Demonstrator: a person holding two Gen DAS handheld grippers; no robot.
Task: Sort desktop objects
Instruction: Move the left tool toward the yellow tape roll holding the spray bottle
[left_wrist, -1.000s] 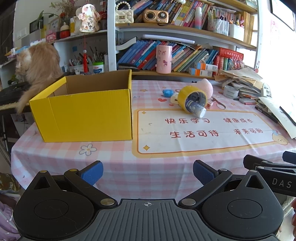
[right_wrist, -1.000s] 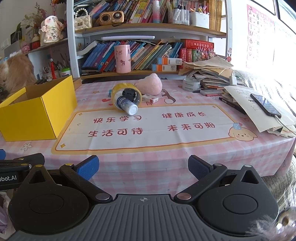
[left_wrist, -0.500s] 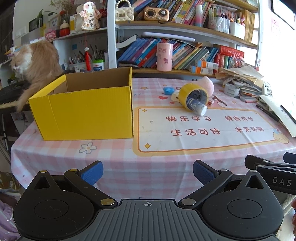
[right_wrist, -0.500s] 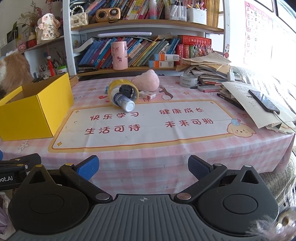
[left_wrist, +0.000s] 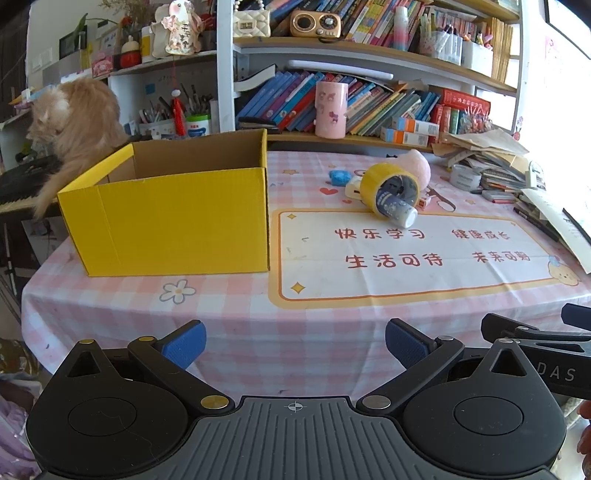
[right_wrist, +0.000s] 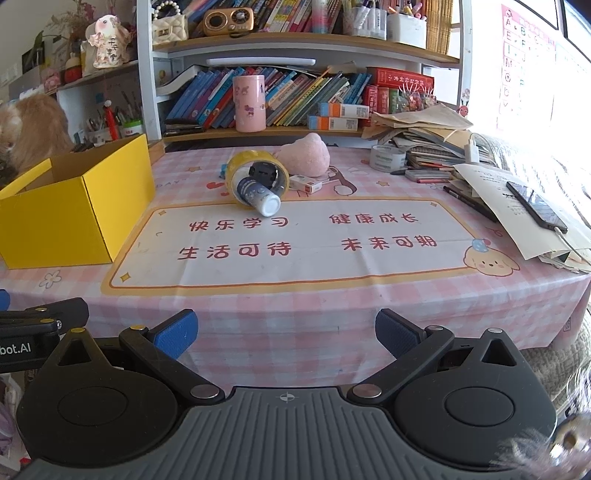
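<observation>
Two small items half hidden behind yellow tape roll (left_wrist: 384, 181), box (left_wrist: 177, 218) floor unseen

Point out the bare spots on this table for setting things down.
Free: the printed mat between the yellow box and paper pile, plus the checked front edge. Crowded: behind the mat, around the yellow tape roll and pink plush.

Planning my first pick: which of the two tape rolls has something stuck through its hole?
The yellow tape roll, standing on edge beside the pink plush, with a small bottle poking out. The pale roll by the paper stack lies flat.
</observation>
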